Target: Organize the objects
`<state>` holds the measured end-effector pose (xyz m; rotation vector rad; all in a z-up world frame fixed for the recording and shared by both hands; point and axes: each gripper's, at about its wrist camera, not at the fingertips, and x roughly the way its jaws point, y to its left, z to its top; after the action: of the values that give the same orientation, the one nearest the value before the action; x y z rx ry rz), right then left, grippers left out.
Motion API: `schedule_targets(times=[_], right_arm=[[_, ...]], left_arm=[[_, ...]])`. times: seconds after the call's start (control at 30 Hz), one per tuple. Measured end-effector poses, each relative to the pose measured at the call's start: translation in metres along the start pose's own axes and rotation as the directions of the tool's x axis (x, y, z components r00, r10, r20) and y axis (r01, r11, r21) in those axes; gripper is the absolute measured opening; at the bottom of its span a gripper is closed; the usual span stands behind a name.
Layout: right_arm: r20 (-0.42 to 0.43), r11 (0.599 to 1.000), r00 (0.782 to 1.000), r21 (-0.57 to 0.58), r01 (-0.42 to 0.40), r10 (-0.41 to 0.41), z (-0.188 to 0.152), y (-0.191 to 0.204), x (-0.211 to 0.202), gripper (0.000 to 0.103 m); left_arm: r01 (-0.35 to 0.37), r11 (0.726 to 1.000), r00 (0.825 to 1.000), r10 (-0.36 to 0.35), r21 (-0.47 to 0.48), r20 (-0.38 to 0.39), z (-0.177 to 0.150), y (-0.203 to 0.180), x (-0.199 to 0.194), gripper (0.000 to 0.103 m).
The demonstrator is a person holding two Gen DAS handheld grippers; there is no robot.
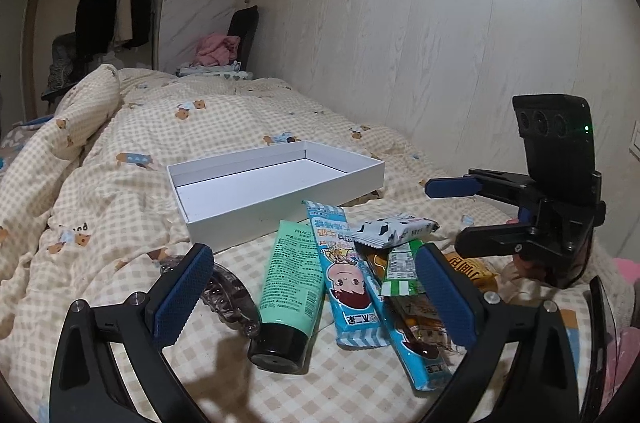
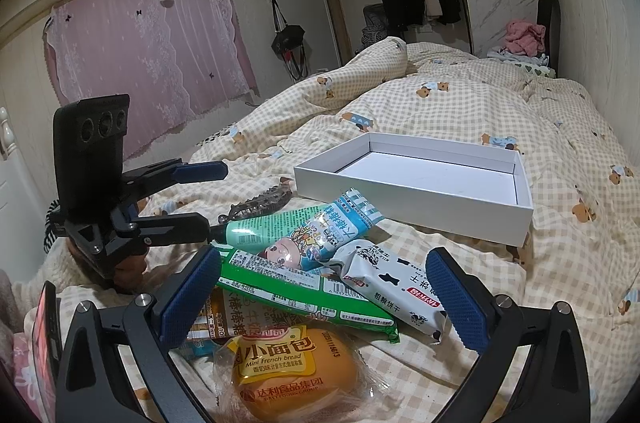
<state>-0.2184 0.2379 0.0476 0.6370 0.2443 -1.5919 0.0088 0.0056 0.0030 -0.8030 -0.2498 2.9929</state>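
Left wrist view: left gripper [image 1: 312, 299] spread wide, empty, above the green tube [image 1: 290, 287] lying before the white box [image 1: 280, 211] on the quilt [image 1: 100, 183]. Tube judged light, soft, slick; best pinched mid-body. Cap points toward the camera. Right wrist view: right gripper [image 2: 324, 297] spread, empty, over the bread bun [image 2: 296, 379], judged squashy; the tube's [image 2: 272, 229] long axis runs left-right.

Bread bun [image 2: 294, 379], just under my right claw: wrapper reads "小面包", "Mini French bread", "达利食品集团", and a date stamp I read as "20251116813".

Brown packet [image 2: 240, 313] beside my right claw's left pad: "棒棒糖".

Cow-print biscuit pack [image 2: 394, 287] between the pads: "粗粮饼干".

Green tube [image 1: 294, 271] ahead of my left claw: "IMAGE", rest cut off.
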Motion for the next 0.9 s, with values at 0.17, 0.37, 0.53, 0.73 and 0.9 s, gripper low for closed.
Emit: schedule_targets(times=[0.17, 0.37, 0.53, 0.73, 0.9], right_arm=[[-0.001, 1.0, 1.0, 0.0, 0.001, -0.001, 0.0001, 0.0003, -0.0024, 0.103], [-0.002, 1.0, 1.0, -0.001, 0.001, -0.001, 0.0, 0.0004, -0.0023, 0.103], [-0.003, 1.0, 1.0, 0.001, 0.001, -0.001, 0.0001, -0.0027, -0.001, 0.103], [-0.007, 1.0, 1.0, -0.001, 0.001, -0.001, 0.0002, -0.0004, -0.0014, 0.103], [-0.009, 1.0, 1.0, 0.0, 0.002, -0.002, 0.0004, -0.0017, -0.0017, 0.103]], left_arm=[[0.006, 1.0, 1.0, -0.006, -0.01, -0.015, -0.0002, 0.0017, 0.0034, 0.102], [0.023, 1.0, 1.0, -0.023, -0.001, -0.011, -0.0006, -0.0005, 0.0023, 0.102], [0.041, 0.999, 0.999, -0.041, 0.008, -0.014, -0.0006, -0.0026, 0.0027, 0.102], [0.045, 0.999, 0.999, -0.045, -0.018, -0.012, 0.0001, 0.0024, 0.0025, 0.103], [0.043, 0.999, 0.999, -0.044, -0.025, -0.017, 0.0002, 0.0039, 0.0036, 0.103]])
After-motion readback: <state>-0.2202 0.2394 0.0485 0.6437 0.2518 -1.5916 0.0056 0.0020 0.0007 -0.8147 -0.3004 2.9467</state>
